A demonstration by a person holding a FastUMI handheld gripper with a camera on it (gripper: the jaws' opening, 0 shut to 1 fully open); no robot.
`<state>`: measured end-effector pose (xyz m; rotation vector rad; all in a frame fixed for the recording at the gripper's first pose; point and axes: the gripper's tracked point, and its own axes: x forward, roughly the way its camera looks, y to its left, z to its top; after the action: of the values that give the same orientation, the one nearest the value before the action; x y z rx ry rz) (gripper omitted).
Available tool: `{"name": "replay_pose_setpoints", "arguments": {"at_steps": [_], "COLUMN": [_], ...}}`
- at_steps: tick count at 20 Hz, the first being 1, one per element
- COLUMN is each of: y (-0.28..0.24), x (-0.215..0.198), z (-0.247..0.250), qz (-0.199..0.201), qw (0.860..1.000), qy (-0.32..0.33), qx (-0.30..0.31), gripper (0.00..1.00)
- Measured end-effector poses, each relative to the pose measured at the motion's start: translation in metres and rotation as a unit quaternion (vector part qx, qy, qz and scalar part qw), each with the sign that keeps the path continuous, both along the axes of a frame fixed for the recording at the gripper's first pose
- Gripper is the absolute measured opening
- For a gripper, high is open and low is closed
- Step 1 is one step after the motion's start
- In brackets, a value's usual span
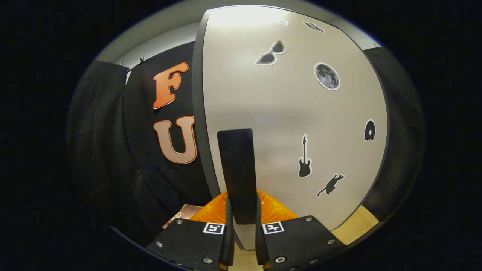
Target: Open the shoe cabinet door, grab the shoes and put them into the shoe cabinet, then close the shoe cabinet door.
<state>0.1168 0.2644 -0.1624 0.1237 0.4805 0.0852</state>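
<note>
Gripping the black handle (237, 173) of the shoe cabinet door (293, 124), the gripper (243, 229) has its two fingers (228, 233) close together with the handle's lower end running down between them. Both pads seem to press on it, though the contact itself is hidden where the handle passes behind the finger tips, so the clamp is a likely reading and not a sure one.

In the gripper view the door is a pale grey panel with a dark edge (199, 124) on its left side. It carries stickers of sunglasses (271, 53), a moon (327, 76), a guitar (304, 158) and a small animal (330, 185). The handle stands upright on the panel near that dark edge. Just behind the fingers an orange ridged part (276, 209) of the tool shows on either side of the handle. A strip of light wooden surface (356, 226) lies below the door's lower right corner. The shoes cannot be placed from here.

The main risk is a slip. The handle looks smooth and narrow, and the hold sits at its lower end, so a pull that is off the door's swing could slide the fingers off the bottom. Pulling straight instead of along the hinge arc could also twist the handle in the jaws and lose it. A sudden release might let the door swing freely.
</note>
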Motion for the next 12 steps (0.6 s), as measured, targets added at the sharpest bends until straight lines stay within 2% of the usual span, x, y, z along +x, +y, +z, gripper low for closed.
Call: {"name": "replay_pose_setpoints", "arguments": {"at_steps": [4, 12], "y": [-0.004, -0.019], "x": [-0.013, -0.057], "z": [0.005, 0.021], "qz": [0.019, 0.073], "qw": [1.000, 0.997], "qy": [-0.006, -0.002], "qx": [0.005, 0.023], "gripper": [0.17, 0.17]}}
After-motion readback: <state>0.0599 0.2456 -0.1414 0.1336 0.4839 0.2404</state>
